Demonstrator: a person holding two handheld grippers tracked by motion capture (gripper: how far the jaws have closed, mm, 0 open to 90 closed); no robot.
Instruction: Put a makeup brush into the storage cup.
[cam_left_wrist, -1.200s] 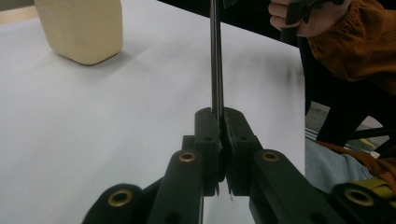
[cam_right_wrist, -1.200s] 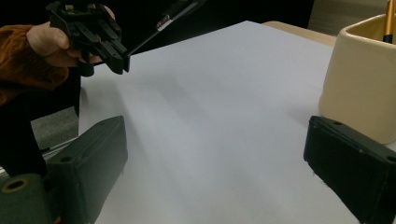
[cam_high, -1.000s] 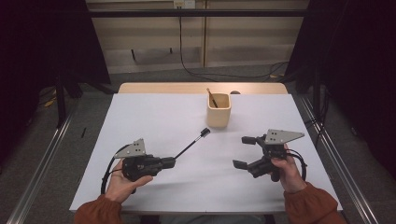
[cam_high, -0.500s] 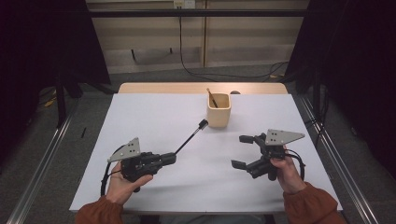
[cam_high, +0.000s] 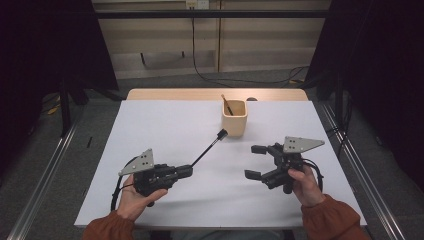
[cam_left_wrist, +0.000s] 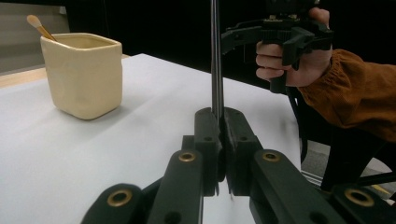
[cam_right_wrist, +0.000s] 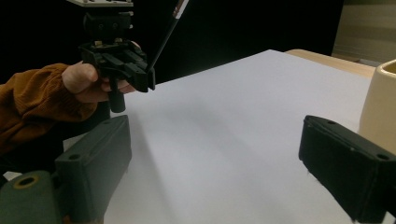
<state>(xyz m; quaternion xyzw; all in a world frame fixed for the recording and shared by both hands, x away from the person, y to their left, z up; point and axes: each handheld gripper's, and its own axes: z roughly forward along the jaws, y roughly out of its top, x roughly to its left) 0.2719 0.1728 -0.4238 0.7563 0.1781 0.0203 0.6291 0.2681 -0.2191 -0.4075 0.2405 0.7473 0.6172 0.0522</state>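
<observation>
A: How is the left gripper (cam_high: 186, 171) set?

B: It is clamped on a thin black brush (cam_high: 206, 148), gripped at the very end of the handle. In the left gripper view the rod (cam_left_wrist: 215, 56) is seen pinched between the two jaws and rising straight out from them.

A: And where is the brush relative to the cup (cam_high: 234, 118)?

B: The brush is held above the table (cam_high: 165, 125), slanting up toward the cup, with its head just beside the cup's near left corner and below the rim. A wooden stick (cam_high: 227, 105) is already standing inside the cup.

A: What could go wrong?

B: The rod is long and is held only at its tail, so it could be levered in the jaws if the head is knocked against the cup wall. The cup could also be pushed or tipped, since it is not being steadied. The stick inside could be struck as well.

A: The right gripper (cam_high: 256, 161)?

B: It is spread wide and holds nothing, near the cup's front right, apart from it.
</observation>
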